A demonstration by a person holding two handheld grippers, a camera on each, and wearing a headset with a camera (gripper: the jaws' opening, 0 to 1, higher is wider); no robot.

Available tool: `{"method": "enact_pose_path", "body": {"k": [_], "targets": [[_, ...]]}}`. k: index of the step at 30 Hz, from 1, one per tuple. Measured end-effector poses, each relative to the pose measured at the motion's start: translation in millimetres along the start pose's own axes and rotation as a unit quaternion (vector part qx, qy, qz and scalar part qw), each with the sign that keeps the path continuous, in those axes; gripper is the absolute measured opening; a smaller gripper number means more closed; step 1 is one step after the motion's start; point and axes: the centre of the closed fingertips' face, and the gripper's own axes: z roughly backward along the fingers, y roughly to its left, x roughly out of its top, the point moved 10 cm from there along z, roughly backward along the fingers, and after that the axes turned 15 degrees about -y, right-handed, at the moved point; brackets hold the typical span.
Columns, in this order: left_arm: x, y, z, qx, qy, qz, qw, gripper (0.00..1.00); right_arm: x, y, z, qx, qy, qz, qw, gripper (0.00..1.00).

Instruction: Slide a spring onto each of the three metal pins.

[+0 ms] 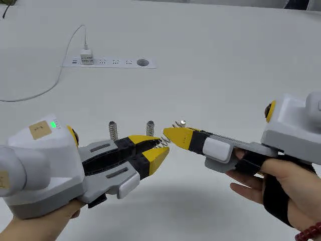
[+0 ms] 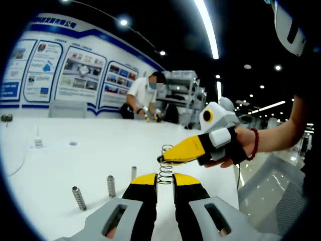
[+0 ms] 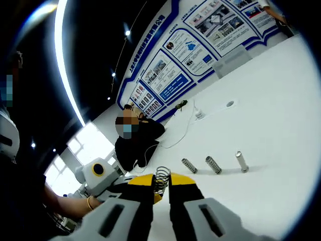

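The white surface (image 1: 225, 60) carries the row of pins, and above its near part the left hand-held gripper (image 1: 154, 149) and the right hand-held gripper (image 1: 168, 134) meet tip to tip. By my reading two of the three steps are done. The left pin (image 1: 113, 130) and the middle pin (image 1: 150, 128) each wear a coil (image 2: 77, 197), while the right pin (image 2: 134, 173) stands bare, so one is left to seat. The last spring (image 2: 164, 170) is in the air just near the row, bridged between the tools. The right jaws are pressed nearly together, pinching one end. The left jaws stand a little apart around the other end, and I cannot tell whether they truly clamp it. In the head view the right tool's tip largely hides the bare pin.
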Motion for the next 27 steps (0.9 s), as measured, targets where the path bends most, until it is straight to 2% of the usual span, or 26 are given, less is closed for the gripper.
{"method": "enact_pose_path", "body": {"k": [3,6,9,11,13,17,21,27], "targets": [[-0.5,0.3,0.7,-0.001,0.007,-0.006,1.0000,0.15,0.3,-0.2,-0.7,-0.001,0.000,0.007,1.0000,0.11],[-2.3,1.6,2.8,0.002,0.024,-0.021,0.9995,0.18,2.6,-1.1,-1.1,-0.005,-0.004,0.018,0.9998,0.11],[-3.9,2.6,5.2,0.005,0.037,-0.028,0.9989,0.21,6.3,-2.1,-1.7,-0.011,-0.006,0.045,0.9989,0.11],[-5.9,4.9,7.9,0.015,0.051,-0.045,0.9976,0.24,9.4,-1.6,-2.3,-0.013,-0.013,0.060,0.9981,0.11],[-8.5,5.6,9.8,0.018,0.066,-0.052,0.9963,0.27,12.4,-3.4,-3.1,-0.018,-0.016,0.086,0.9960,0.11],[-9.7,8.0,13.5,0.028,0.075,-0.062,0.9949,0.28,18.1,-6.1,-5.6,-0.024,-0.022,0.116,0.9927,0.11],[-11.6,11.2,17.8,0.043,0.089,-0.070,0.9927,0.35,24.1,-10.5,-8.4,-0.033,-0.024,0.143,0.9889,0.11],[-12.6,13.9,24.1,0.067,0.094,-0.071,0.9908,0.43,34.6,-18.0,-12.3,-0.045,-0.026,0.179,0.9825,0.11]]}}
